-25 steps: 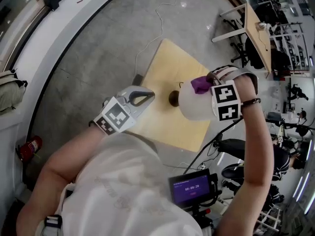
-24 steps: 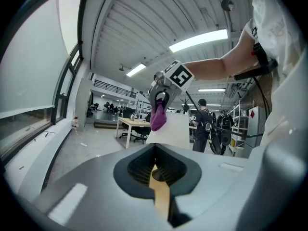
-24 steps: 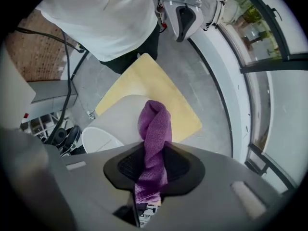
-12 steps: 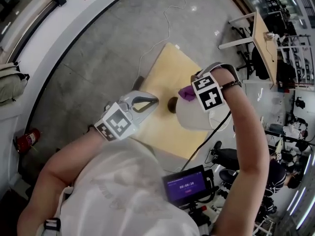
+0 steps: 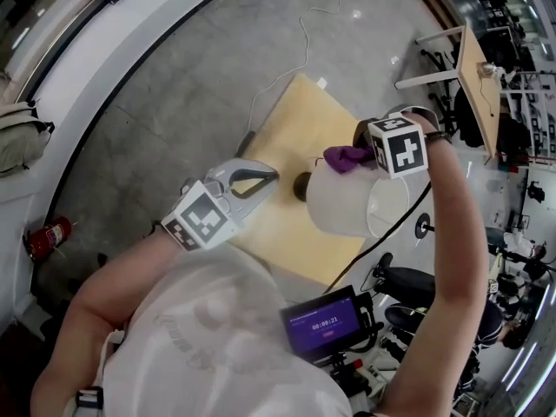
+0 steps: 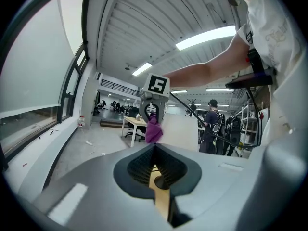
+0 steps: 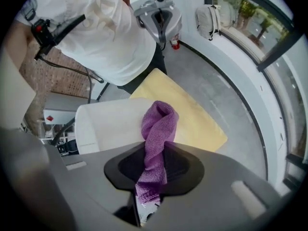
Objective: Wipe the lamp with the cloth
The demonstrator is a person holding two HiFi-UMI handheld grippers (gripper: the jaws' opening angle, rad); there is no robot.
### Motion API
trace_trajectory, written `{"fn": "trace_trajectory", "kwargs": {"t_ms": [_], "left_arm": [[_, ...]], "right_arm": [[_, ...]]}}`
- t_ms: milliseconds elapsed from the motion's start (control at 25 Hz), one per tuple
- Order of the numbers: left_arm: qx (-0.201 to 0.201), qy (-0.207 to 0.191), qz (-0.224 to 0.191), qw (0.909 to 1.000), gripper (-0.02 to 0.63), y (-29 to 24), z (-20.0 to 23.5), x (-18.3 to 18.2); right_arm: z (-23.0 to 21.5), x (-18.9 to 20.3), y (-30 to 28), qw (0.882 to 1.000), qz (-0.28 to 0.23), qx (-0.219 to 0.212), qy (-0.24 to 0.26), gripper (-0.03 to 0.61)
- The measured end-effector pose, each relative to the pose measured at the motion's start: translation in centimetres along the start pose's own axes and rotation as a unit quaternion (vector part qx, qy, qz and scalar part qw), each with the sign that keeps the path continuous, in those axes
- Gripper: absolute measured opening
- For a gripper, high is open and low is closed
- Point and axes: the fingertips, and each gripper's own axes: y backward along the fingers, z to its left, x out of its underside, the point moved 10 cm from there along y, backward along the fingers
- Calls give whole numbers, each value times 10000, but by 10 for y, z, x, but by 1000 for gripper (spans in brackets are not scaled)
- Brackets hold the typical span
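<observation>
We find the lamp on the yellow table, the long axis of its white shade upright above a dark base. The purple cloth is at the shade's upper wall, though we cannot confirm contact. The right gripper points steeply down, its jaws clamped on the twisted cloth, while the left gripper hovers near the base with jaws together and nothing held. A black cable runs just beside the shade, and a small monitor sits nearer us.

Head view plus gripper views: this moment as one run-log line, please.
right gripper: shut on purple cloth | cloth: at lampshade, contact unclear | left gripper: shut, empty, clear of lampshade
</observation>
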Motion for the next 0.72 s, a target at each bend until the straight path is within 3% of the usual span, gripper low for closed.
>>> {"fn": "trace_trajectory", "kwargs": {"t_ms": [320, 520, 720], "left_arm": [[402, -148, 23, 9991, 0, -25, -5, -10], [661, -312, 19, 9973, 0, -44, -17, -29], [583, -379, 83, 9975, 0, -58, -30, -37]], "right_arm": [[48, 34, 37, 9963, -90, 773, -357, 98], [57, 59, 33, 9895, -488, 1164, -707, 97], [49, 78, 21, 9848, -812, 1355, -727, 97]]}}
